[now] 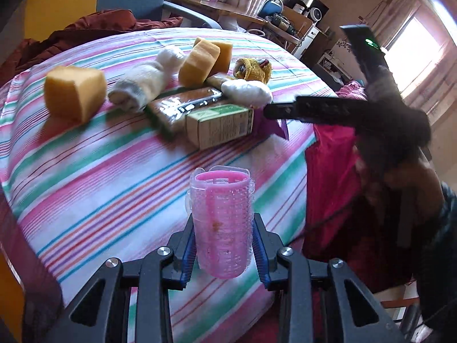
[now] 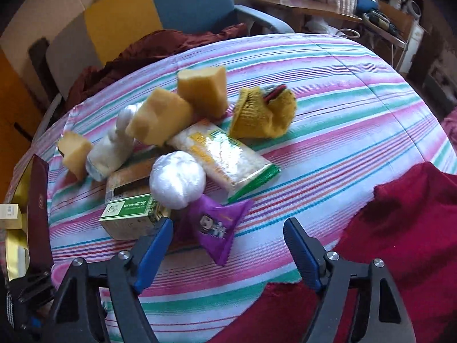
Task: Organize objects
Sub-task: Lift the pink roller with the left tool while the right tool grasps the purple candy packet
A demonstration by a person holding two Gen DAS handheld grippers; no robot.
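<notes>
My left gripper (image 1: 224, 218) is shut on a pink hair roller (image 1: 221, 228), held upright above the striped bedcover (image 1: 94, 171). My right gripper (image 2: 227, 223) is open over a purple pouch (image 2: 217, 228), which lies between its fingers with the pads off it. Its left finger (image 2: 160, 234) is beside a green tea box (image 2: 128, 217). The pile behind holds yellow sponges (image 2: 202, 91), a white plastic-wrapped ball (image 2: 177, 183), a clear packet (image 2: 228, 157), a rolled white sock (image 2: 111, 151) and a yellow knitted piece (image 2: 262, 114). A right gripper finger (image 1: 300, 108) shows in the left wrist view.
A red cloth (image 2: 400, 243) covers the bed's near right corner. A maroon blanket (image 2: 160, 45) and a blue chair (image 2: 194, 0) are behind the bed. A gold box with a dark lid (image 2: 37, 188) stands at the left edge. A cluttered desk (image 2: 300, 5) is at the back.
</notes>
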